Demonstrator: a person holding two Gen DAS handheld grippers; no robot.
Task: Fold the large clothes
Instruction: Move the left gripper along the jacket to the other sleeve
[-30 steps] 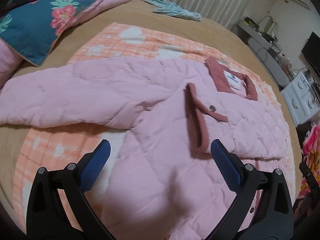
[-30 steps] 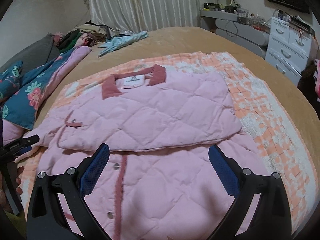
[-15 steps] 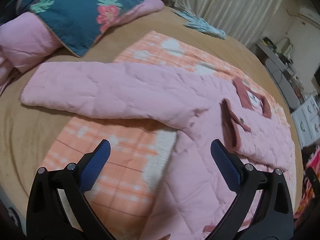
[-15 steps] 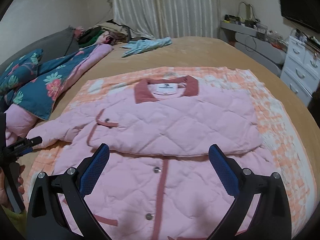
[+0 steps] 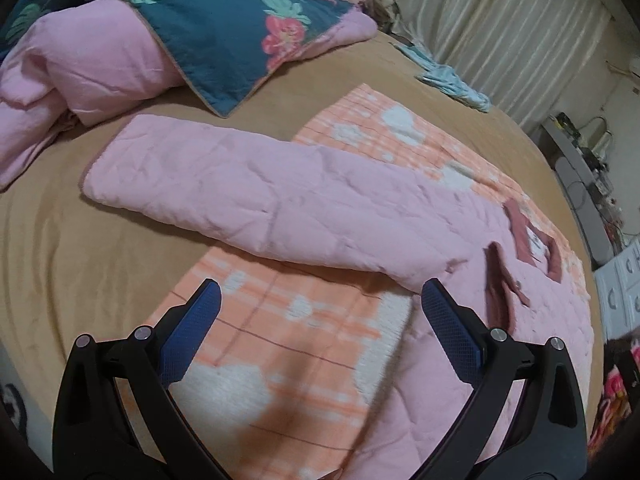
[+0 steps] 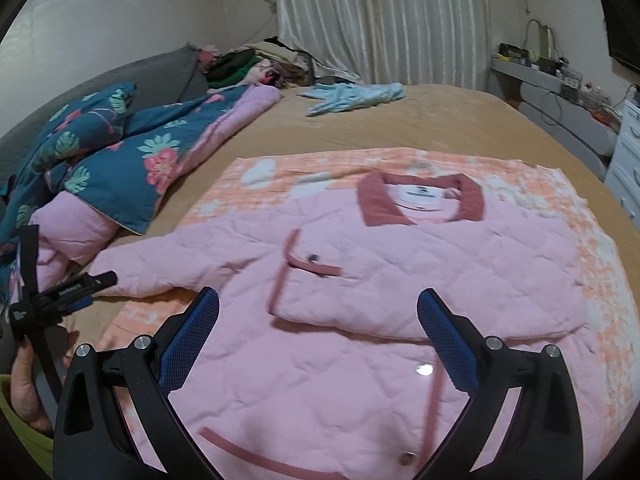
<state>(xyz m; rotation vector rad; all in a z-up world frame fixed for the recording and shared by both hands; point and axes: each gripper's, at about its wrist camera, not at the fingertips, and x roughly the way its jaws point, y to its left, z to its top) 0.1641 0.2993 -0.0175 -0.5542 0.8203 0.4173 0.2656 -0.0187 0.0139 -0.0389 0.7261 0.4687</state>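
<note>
Pink quilted jacket (image 6: pixel 400 280) w/ dusty-rose collar (image 6: pixel 420 200); orange-white check blanket (image 5: pixel 300 320); tan bed (image 5: pixel 80 260); teal floral quilt (image 6: pixel 120 160); blue claw pads (image 5: pixel 190 340).

I see pale pleated curtains (image 6: pixel 384 20) behind a wide bed with a tan cover (image 6: pixel 440 120), bare off-white walls (image 6: pixel 120 12), a grey shelf (image 6: pixel 556 92), and white drawers (image 6: pixel 628 160) at right.

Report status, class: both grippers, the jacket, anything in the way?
Left gripper open, empty, above the outstretched sleeve. Right gripper open, empty, over the jacket. Other sleeve already folded across. Quilt lies beside the sleeve end, apart.
</note>
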